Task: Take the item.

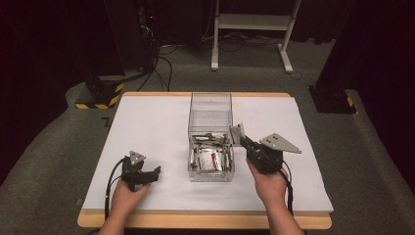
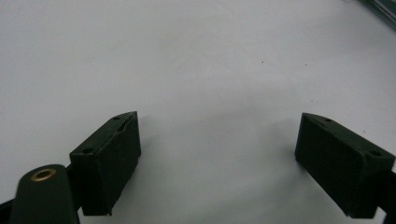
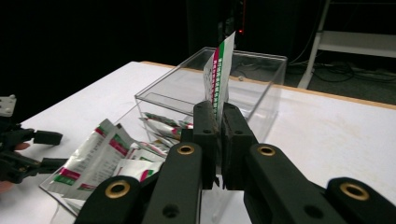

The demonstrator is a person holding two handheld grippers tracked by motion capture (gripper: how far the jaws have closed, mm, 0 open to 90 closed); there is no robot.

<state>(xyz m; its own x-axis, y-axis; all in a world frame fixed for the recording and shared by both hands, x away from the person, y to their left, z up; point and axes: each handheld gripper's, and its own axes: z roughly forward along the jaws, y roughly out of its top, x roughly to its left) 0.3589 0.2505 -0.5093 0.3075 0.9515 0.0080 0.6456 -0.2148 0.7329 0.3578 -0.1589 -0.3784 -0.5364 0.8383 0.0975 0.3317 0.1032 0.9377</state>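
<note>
A: Right tongs (image 3: 217, 116)?

B: Clamped on a sachet (image 3: 218, 74), held upright, white with a red and green stripe, standing up out of the jaws. In the high view, right tongs (image 1: 241, 136) just off the box's (image 1: 210, 103) right wall, at about 3 o'clock from the packets inside, sachet (image 1: 237, 132) at the tip.

A: And the box?

B: Clear plastic, open on top, mid-worktop (image 1: 147, 127), long axis running 12 to 6. More sachets (image 1: 210, 156) heaped at its 6 o'clock end; 12 o'clock end bare. Same heap (image 3: 116, 149) seen through the near wall in the right gripper view.

A: Left tongs?

B: Spread wide apart (image 2: 217, 154), nothing between, only white worktop (image 2: 196, 60) beneath. In the high view, resting low at about 9 o'clock from the box, well apart from it (image 1: 154, 172), held in the left hand (image 1: 128, 195).

A: Right hand?

B: Wrapped around the gripper body (image 1: 270, 183), at 5 o'clock from the box.
</note>
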